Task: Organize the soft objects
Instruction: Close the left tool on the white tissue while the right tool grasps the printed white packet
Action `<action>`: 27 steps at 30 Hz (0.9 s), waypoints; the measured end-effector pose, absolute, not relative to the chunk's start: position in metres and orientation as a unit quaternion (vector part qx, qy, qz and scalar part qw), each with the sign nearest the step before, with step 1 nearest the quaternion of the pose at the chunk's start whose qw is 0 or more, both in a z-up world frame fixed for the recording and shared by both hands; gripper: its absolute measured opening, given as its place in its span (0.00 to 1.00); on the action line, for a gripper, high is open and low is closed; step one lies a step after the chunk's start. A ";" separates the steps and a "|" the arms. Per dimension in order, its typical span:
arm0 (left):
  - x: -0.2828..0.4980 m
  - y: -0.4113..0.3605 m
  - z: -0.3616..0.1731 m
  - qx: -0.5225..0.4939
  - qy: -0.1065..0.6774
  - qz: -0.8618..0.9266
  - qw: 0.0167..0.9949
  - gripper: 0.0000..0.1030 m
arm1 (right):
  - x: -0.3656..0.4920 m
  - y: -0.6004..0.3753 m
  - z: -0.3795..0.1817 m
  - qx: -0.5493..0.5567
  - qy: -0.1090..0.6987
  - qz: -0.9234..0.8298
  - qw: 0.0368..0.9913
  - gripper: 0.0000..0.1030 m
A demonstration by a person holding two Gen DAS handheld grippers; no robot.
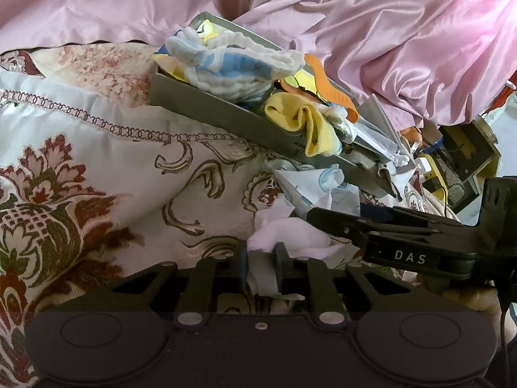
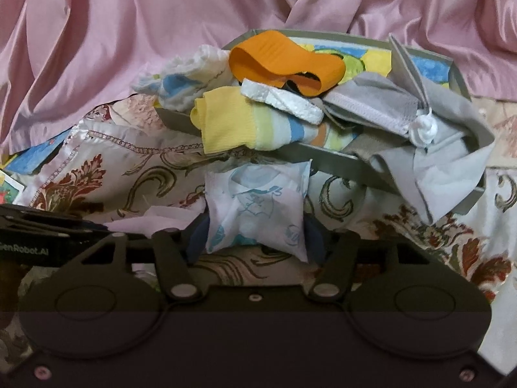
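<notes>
Gripping a crumpled white cloth [image 1: 284, 242], the left gripper [image 1: 261, 268] is pinching the fabric between its two narrowly spaced fingers at six o'clock in the left wrist view, over a floral bedspread [image 1: 97, 168] patterned in maroon and olive. At three o'clock in that view the right gripper [image 1: 381, 226] is reaching in from the side, its own camera showing its jaws pressing on both sides of a white packet printed with pale blue drawings [image 2: 255, 207], which is sitting upright between the fingers at the picture's centre. Behind both tools, a grey tray [image 1: 206, 110] is lying tilted on the bedspread, running from eleven o'clock toward four o'clock in the left wrist view and piled with soft items. Left to right in the right wrist view, those are a white and blue washcloth [image 2: 181, 80] at ten o'clock, a yellow sock with pastel stripes [image 2: 232, 123] hanging over the near rim, an orange strap [image 2: 278, 61] curling on top at twelve o'clock, a white foam strip [image 2: 284, 103] just below it, and a grey face mask [image 2: 404, 119] draping over the tray's right end at two o'clock. Pink satin drapery [image 2: 129, 32] is filling the background across both views.
</notes>
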State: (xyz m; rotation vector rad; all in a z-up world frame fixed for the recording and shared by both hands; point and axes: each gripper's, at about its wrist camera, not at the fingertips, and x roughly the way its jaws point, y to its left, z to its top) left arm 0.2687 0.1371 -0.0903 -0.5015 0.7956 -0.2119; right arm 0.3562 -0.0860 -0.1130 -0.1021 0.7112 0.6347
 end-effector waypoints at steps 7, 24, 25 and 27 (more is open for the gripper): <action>0.269 0.137 -0.091 -0.242 0.383 -0.101 0.886 0.17 | 0.359 -0.085 -0.115 -0.034 0.348 0.313 0.883 0.32; 0.267 0.131 -0.086 -0.222 0.374 -0.103 0.894 0.04 | 0.351 -0.079 -0.112 -0.035 0.333 0.310 0.890 0.10; 0.267 0.129 -0.084 -0.219 0.373 -0.106 0.895 0.03 | 0.350 -0.079 -0.111 -0.038 0.332 0.311 0.890 0.10; 0.266 0.126 -0.079 -0.212 0.368 -0.108 0.899 0.03 | 0.347 -0.078 -0.108 -0.042 0.327 0.311 0.892 0.10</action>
